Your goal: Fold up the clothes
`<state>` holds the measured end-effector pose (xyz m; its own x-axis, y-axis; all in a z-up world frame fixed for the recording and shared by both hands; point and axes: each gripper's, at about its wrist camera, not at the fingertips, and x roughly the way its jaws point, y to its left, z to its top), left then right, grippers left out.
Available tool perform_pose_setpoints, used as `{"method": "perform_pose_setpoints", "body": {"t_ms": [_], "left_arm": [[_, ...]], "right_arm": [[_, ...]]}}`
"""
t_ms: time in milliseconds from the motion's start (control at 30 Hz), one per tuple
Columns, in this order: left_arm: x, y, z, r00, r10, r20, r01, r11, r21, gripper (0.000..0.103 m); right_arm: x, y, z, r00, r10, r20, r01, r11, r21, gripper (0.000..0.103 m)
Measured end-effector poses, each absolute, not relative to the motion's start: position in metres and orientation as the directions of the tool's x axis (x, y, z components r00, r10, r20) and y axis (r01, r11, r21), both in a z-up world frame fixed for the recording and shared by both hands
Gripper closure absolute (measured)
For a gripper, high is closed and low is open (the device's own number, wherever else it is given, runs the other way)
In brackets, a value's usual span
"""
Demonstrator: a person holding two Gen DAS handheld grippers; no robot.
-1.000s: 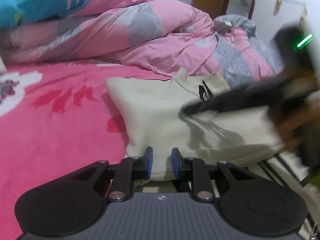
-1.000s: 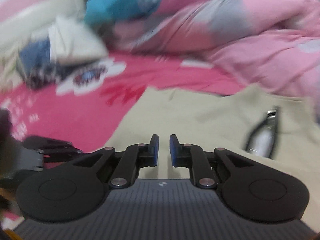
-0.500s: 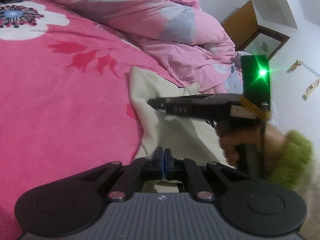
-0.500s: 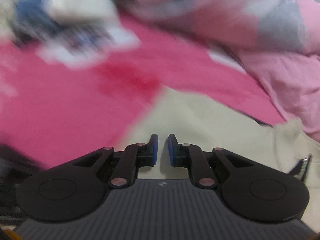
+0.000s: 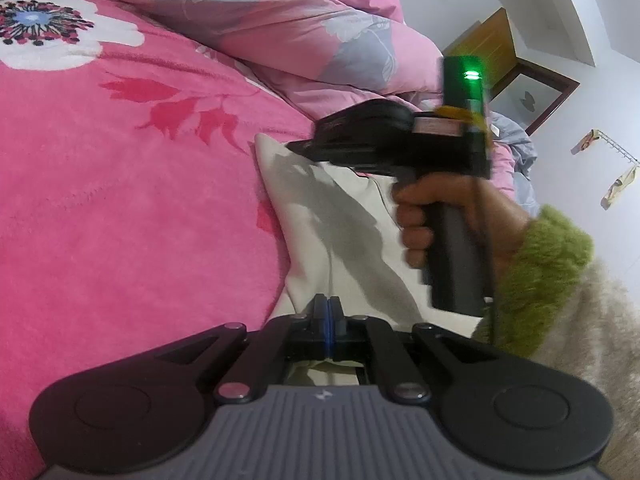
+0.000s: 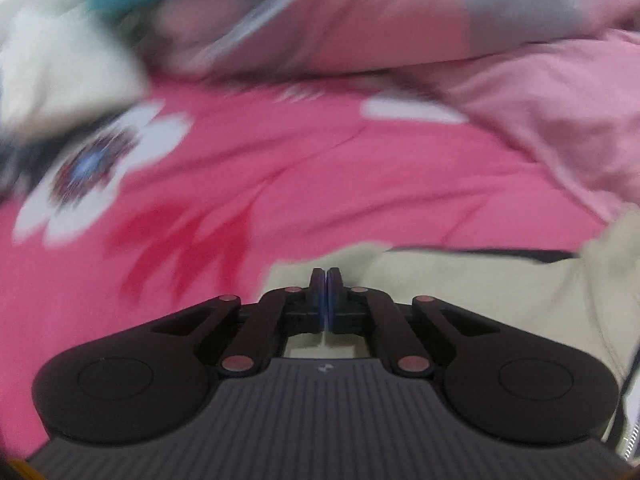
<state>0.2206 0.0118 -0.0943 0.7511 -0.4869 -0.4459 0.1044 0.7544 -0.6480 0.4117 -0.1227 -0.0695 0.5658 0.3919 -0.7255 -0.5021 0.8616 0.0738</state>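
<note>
Closest in, the left gripper has just pinched shut: a second ago its blue pads stood apart over the near hem of the cream garment, and now they meet with cloth bunched at and under them, so it appears to hold that near edge. It has also rolled, so the bed now runs at a slant through its view.

The cream garment lies spread on the pink floral bedspread, on the side towards the piled bedding, its left edge running away from the near hem to a far corner. A thin dark cord or zip line runs down its middle.

At that far corner the right gripper has come across the garment from the collar side. A hand in a fuzzy green cuff grips its handle, a green light glowing on top. In its own blurred view, the right gripper has closed too, fingers together right at the garment's corner. Whether cloth is actually caught between them I cannot tell, since the pads look closed flat and the picture is smeared.

Beyond lie bare bedspread with a white flower print, then the heaped pink and grey quilt, and a wooden frame against the wall.

With both ends of the left edge taken, the fold looks ready to begin, probably by lifting this side over towards the other. A missed far corner would let that end sag.
</note>
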Motion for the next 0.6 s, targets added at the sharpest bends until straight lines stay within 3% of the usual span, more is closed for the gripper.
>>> {"method": "perform_pose_setpoints", "body": {"t_ms": [167,333,600], "left_arm": [[0.22,0.013,-0.094,0.749,-0.492,-0.444,0.104,0.749,-0.654,0.1],[0.22,0.012,-0.093,0.746,-0.492,-0.449,0.103,0.751,-0.652,0.1],[0.222,0.012,-0.094,0.749,-0.49,-0.446,0.108,0.754,-0.648,0.099]], "right_arm": [[0.375,-0.156,-0.027,0.608,0.397,-0.687,-0.458,0.883,0.105,0.1],[0.31,-0.244,0.012,0.633,0.42,-0.651,-0.322,0.907,0.271,0.1],[0.28,-0.39,-0.031,0.671,0.128,-0.73,0.074,0.969,0.237,0.099]]}}
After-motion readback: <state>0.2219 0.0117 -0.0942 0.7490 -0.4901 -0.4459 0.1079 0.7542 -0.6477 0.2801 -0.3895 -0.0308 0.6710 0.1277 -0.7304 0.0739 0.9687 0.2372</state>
